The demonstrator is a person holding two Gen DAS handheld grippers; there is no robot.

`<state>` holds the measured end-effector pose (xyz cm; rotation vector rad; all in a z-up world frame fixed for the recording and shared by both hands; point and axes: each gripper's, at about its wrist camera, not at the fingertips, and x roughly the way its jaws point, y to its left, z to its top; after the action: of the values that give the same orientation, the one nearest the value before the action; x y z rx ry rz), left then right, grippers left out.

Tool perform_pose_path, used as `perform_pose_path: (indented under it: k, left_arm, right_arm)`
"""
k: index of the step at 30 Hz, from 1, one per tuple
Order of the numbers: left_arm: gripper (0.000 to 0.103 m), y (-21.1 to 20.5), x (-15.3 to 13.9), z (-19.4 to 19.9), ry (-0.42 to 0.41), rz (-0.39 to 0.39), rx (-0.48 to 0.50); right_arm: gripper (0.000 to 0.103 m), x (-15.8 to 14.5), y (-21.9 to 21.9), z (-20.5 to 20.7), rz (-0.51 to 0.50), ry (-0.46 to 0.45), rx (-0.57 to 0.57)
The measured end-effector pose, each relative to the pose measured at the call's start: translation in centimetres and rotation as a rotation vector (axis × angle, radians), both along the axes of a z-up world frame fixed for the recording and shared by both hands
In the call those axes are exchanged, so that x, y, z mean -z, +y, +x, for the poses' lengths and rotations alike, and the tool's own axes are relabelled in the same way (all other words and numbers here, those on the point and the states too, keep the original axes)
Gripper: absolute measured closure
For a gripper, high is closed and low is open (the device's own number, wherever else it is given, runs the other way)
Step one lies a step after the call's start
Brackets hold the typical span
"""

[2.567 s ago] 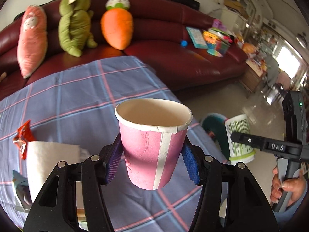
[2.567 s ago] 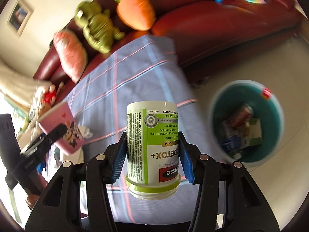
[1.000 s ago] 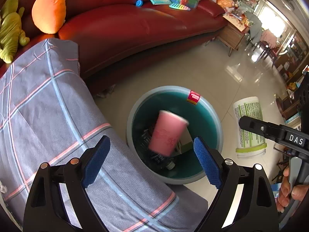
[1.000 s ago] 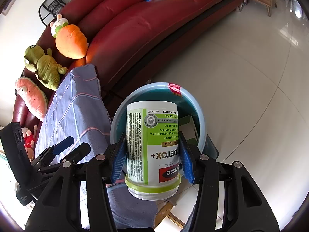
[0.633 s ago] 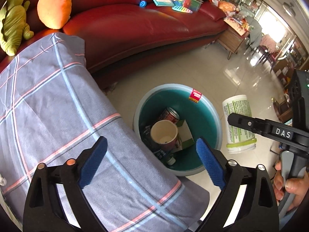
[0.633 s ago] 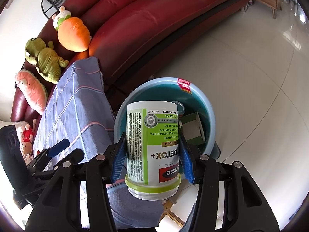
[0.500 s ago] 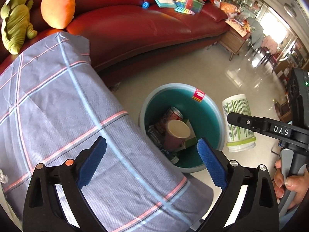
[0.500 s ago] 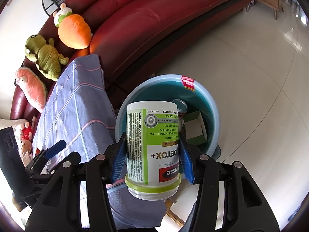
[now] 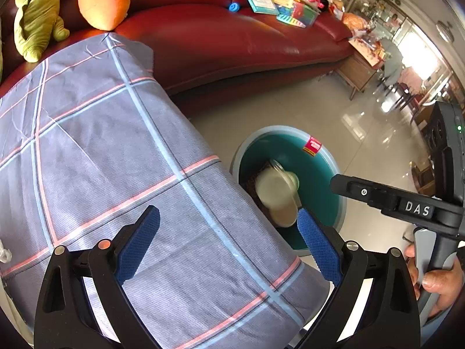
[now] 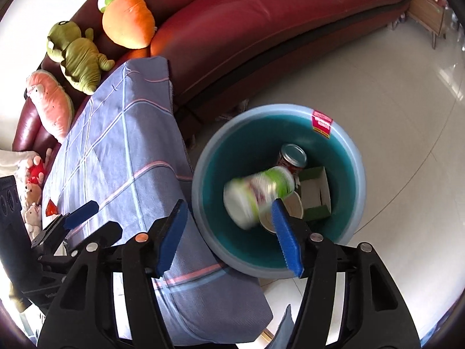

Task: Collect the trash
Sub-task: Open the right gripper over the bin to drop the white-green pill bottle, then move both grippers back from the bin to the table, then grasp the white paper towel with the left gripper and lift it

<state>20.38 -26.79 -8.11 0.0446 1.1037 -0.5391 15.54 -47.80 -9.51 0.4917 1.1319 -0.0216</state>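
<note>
The white and green supplement jar (image 10: 257, 193) is blurred in mid-fall inside the teal trash bin (image 10: 343, 145); it also shows in the left wrist view (image 9: 277, 195) in the bin (image 9: 325, 171). My right gripper (image 10: 229, 232) is open and empty above the bin's near rim. The paper cup (image 10: 292, 205), a can (image 10: 292, 155) and a small green box (image 10: 316, 195) lie in the bin. My left gripper (image 9: 228, 244) is open and empty over the table's corner, beside the bin.
The table under a blue plaid cloth (image 9: 101, 151) stands left of the bin. A red sofa (image 10: 261, 20) with plush toys (image 10: 78, 52) runs behind. Tiled floor (image 10: 392, 101) lies to the right. A red wrapper (image 10: 51, 205) lies on the far table end.
My right gripper has opened and let go of the jar, which now falls into the bin. My left gripper, which dropped the pink cup earlier, has drifted back over the table.
</note>
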Motion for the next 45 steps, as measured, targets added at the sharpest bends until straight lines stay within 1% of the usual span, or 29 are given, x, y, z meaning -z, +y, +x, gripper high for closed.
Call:
perform_pose_path:
  k: [1,4,11,14,16,18,26,29,35,40,45]
  left_arm:
    - [0.007,0.2,0.0,0.0,0.003,-0.004,-0.001]
    - [0.007,0.8,0.1,0.0,0.011,-0.014,-0.007]
    - [0.007,2.5,-0.3,-0.6,0.013,-0.036,-0.014]
    - [0.007,3.6,-0.8,-1.1,0.007,-0.051,-0.024]
    - [0.007,4.4,-1.2,-1.6,-0.003,-0.059,-0.033]
    - [0.007,5.4,-1.7,-2.1,-0.015,-0.067,-0.042]
    - [0.007,11.1,-3.4,-4.6,-0.059,-0.076,-0.111]
    - [0.005,13.9,-3.7,-5.5,-0.069,-0.076,-0.155]
    - [0.005,20.2,-4.5,-7.0,-0.097,-0.068,-0.246]
    - [0.005,25.3,-5.1,-7.7,-0.107,-0.085,-0.334]
    - [0.004,28.6,-5.3,-8.1,-0.112,-0.095,-0.381]
  right_arm:
    - [0.034,-0.1,0.0,0.1,-0.009,0.001,0.003]
    - [0.028,-0.4,0.2,-0.1,-0.021,0.011,0.018]
    - [0.027,-0.8,0.5,-1.0,-0.044,0.043,0.056]
    - [0.027,-1.4,1.5,-1.4,-0.051,0.039,0.046]
    - [0.023,-2.1,2.4,-1.6,-0.057,0.029,0.034]
    - [0.022,-2.9,3.5,-1.9,-0.065,0.013,0.021]
    - [0.022,-4.7,9.3,-2.8,-0.078,-0.017,-0.066]
    - [0.022,-5.1,11.7,-3.0,-0.076,-0.026,-0.101]
    - [0.022,-6.0,16.5,-3.1,-0.089,-0.034,-0.175]
    - [0.022,-6.7,20.4,-3.1,-0.104,-0.039,-0.237]
    - [0.022,-6.8,23.5,-2.7,-0.121,-0.029,-0.289]
